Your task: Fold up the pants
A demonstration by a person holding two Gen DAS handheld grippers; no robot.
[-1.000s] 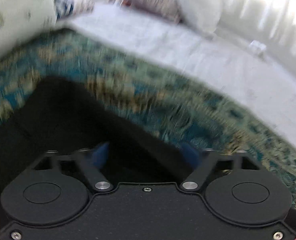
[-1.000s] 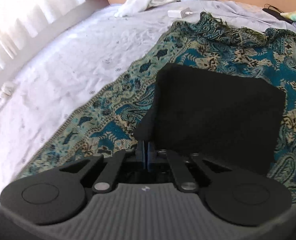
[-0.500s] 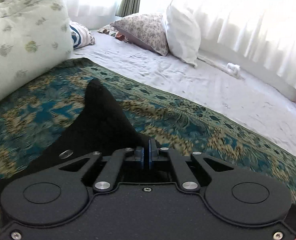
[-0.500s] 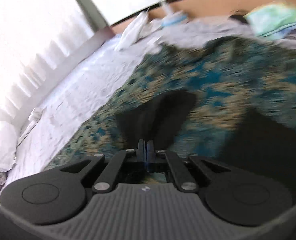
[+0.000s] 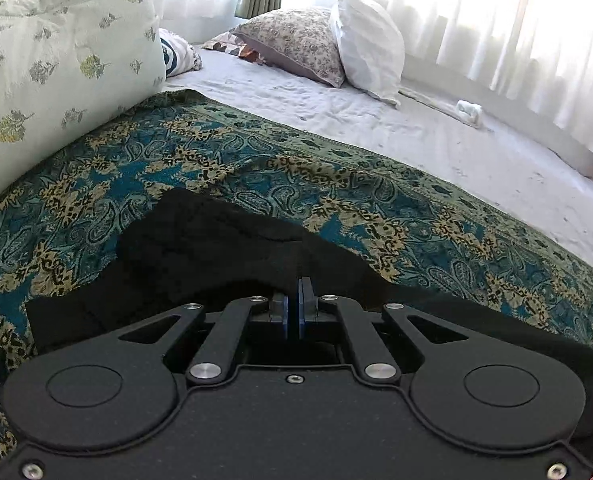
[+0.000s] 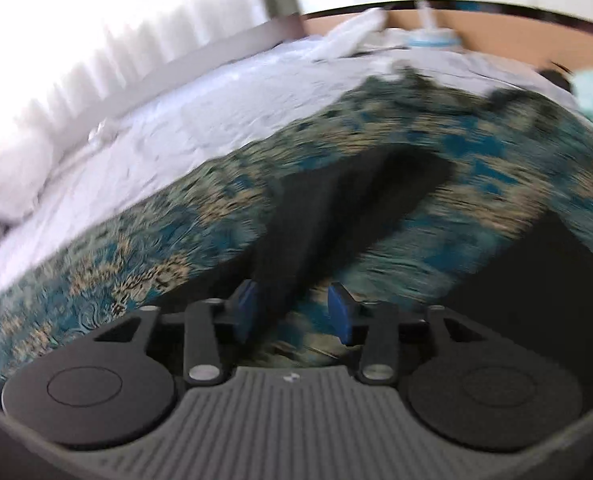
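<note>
Left wrist view has the left gripper (image 5: 295, 306) clenched on black pants (image 5: 200, 248) lying on the patterned bedspread (image 5: 336, 184), while the right gripper (image 6: 292, 308) is opening around a strip, which may slump and spoil the fold.

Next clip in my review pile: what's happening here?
A person is folding black pants on a teal paisley blanket spread over a bed, with a hand-held gripper in each hand. The left hand-held gripper is shut, with the pants' black cloth bunched right at its tips. The right hand-held gripper is opening, with a strip of the dark cloth running between its blue pads; that view is blurred. The fold is not finished.
</note>
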